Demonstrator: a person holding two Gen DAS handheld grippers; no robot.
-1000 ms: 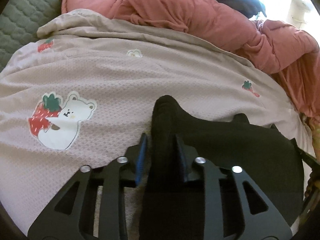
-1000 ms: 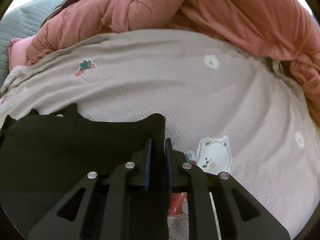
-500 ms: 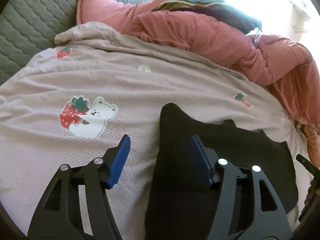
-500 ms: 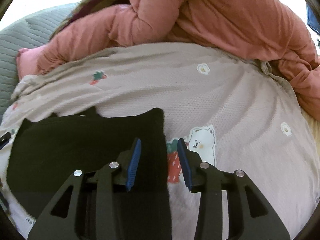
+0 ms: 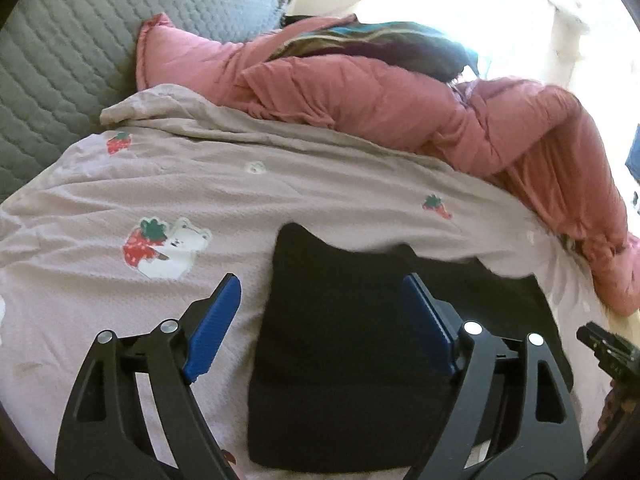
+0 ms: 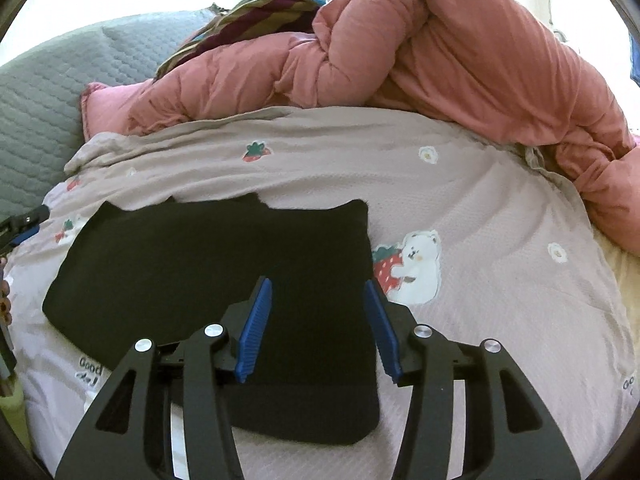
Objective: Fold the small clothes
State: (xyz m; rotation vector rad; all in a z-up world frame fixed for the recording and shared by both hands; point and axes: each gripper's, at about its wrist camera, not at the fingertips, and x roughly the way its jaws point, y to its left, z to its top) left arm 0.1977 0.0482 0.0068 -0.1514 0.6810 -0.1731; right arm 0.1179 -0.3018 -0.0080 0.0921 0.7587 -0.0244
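Observation:
A small black garment (image 5: 352,344) lies flat on the pale pink bedsheet (image 5: 100,312), and shows in the right wrist view (image 6: 208,272) too. My left gripper (image 5: 320,292) is open above the garment's left part, holding nothing. My right gripper (image 6: 318,292) is open above the garment's right part, holding nothing. The tip of the right gripper (image 5: 608,348) shows at the left wrist view's right edge, and the left gripper's tip (image 6: 24,220) shows at the right wrist view's left edge.
A bunched pink duvet (image 5: 420,108) lies along the far side of the bed, also seen in the right wrist view (image 6: 440,60). A striped dark cloth (image 5: 380,40) lies on it. A grey quilted headboard (image 5: 60,60) is at the left. Bear and strawberry prints (image 6: 412,264) mark the sheet.
Both grippers were shut on the black garment's edges; they have opened, let it go onto the sheet, and pulled back and up.

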